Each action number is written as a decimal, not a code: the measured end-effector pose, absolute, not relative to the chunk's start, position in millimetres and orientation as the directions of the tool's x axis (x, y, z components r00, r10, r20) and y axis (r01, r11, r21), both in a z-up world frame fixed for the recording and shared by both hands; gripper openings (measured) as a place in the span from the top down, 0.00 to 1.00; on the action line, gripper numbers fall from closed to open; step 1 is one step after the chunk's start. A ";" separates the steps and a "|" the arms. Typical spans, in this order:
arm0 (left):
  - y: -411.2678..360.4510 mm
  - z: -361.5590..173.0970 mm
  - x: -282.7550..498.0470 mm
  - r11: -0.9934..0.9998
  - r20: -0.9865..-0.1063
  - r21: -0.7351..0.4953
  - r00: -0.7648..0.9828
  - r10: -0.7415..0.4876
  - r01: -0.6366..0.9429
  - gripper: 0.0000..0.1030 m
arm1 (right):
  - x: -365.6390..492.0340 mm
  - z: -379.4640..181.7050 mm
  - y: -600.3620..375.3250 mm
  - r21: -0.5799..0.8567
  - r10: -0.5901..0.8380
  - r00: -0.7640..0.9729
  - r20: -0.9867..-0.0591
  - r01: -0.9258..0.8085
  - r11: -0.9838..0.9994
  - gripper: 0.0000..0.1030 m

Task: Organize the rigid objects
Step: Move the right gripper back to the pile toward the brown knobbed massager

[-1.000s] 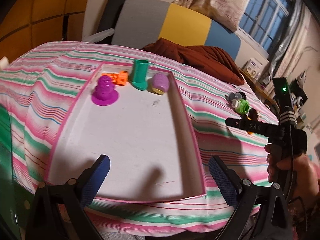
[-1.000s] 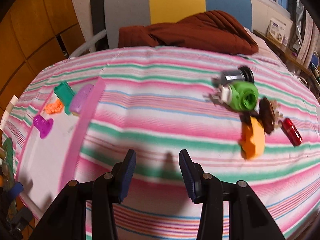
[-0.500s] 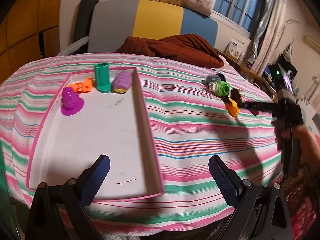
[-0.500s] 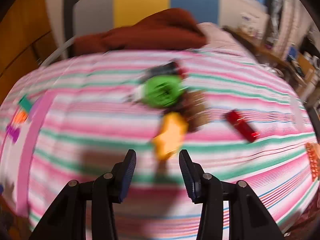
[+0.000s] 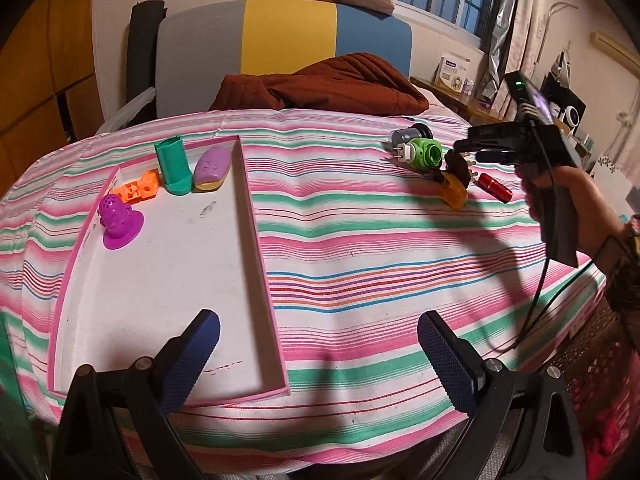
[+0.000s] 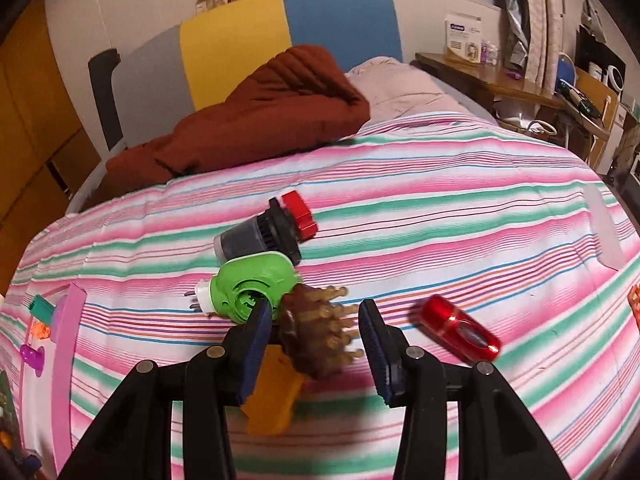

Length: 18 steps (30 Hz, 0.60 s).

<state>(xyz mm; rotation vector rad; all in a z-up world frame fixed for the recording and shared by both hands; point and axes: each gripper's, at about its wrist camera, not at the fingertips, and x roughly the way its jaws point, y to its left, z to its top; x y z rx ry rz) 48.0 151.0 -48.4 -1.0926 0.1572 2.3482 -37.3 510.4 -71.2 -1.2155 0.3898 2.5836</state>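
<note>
A pink-rimmed white tray (image 5: 252,216) lies on the striped cloth at the left. It holds a purple perforated toy (image 5: 118,216), an orange block (image 5: 138,190), a teal holder (image 5: 173,164) and a lilac oval case (image 5: 212,164). My left gripper (image 5: 316,348) is open and empty over the tray's near right corner. My right gripper (image 6: 314,344) is open, its fingers on either side of a brown bristled brush head (image 6: 316,332). Around the brush lie a green plug adapter (image 6: 250,288), an orange piece (image 6: 274,396), a black and red cylinder (image 6: 266,232) and a red capsule (image 6: 460,332).
A brown quilt (image 5: 320,84) lies behind the table against a grey, yellow and blue headboard (image 5: 280,36). A wooden shelf with boxes (image 6: 500,76) stands at the far right. A red woven basket (image 5: 600,380) sits below the table's right edge.
My right gripper has moved right and forward from beside the tray to the cluster of objects and now straddles the brush head. My left gripper has swung its view to the right.
</note>
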 end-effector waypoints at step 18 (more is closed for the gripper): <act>158.4 -52.9 40.2 -0.849 -0.745 -0.134 -0.513 0.427 -0.511 0.03 | -4.7 -98.1 580.6 0.538 -0.116 -0.650 -0.751 -0.500 -0.678 0.58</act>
